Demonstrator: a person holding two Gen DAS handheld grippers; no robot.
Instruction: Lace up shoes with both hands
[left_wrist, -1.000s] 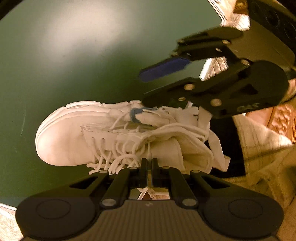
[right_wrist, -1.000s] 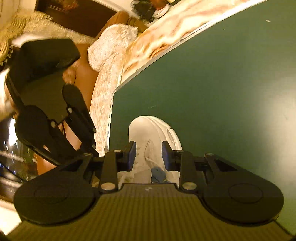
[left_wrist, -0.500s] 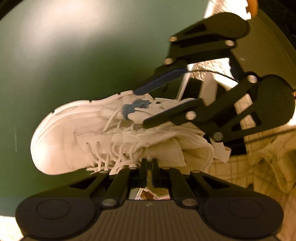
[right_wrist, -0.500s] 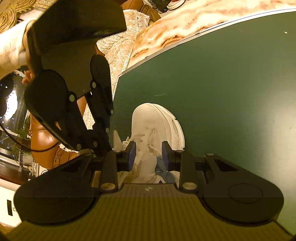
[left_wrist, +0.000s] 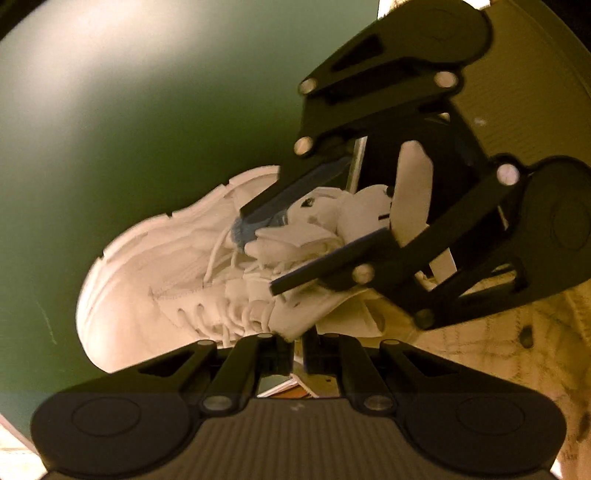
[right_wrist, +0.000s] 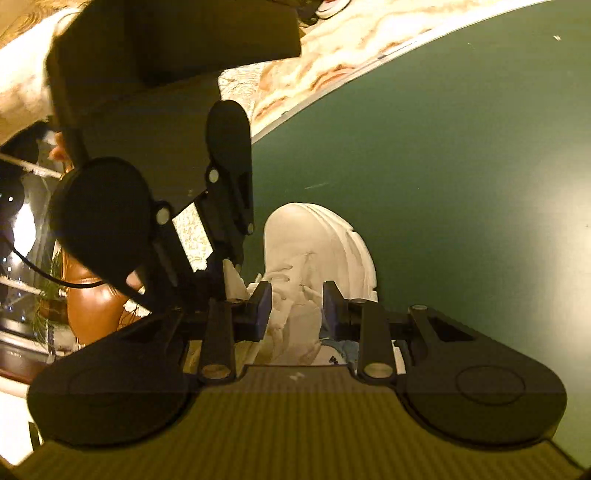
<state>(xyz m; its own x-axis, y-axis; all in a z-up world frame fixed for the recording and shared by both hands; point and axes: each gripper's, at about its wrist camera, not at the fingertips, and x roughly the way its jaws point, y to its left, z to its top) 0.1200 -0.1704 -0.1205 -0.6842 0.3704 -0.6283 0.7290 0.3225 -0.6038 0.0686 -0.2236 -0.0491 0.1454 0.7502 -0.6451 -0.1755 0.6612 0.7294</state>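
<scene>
Pressed together on the left gripper (left_wrist: 298, 343), a pale strip in the slit, perhaps a lace; cannot tell. Spread wide on the right gripper (right_wrist: 297, 295), straddling the tongue (left_wrist: 288, 236) of the white shoe (left_wrist: 147, 288), just ahead on the green worktop (left_wrist: 110, 110). Probably handles light, with a soft upper and limp laces (left_wrist: 229, 314). Best gripped by a lace end near the top eyelets.

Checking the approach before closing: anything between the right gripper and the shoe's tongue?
Nothing visible. The right gripper is open, its fingers straddling the tongue of the white shoe. The left gripper, nearly shut, sits off to the side at the laces.
</scene>
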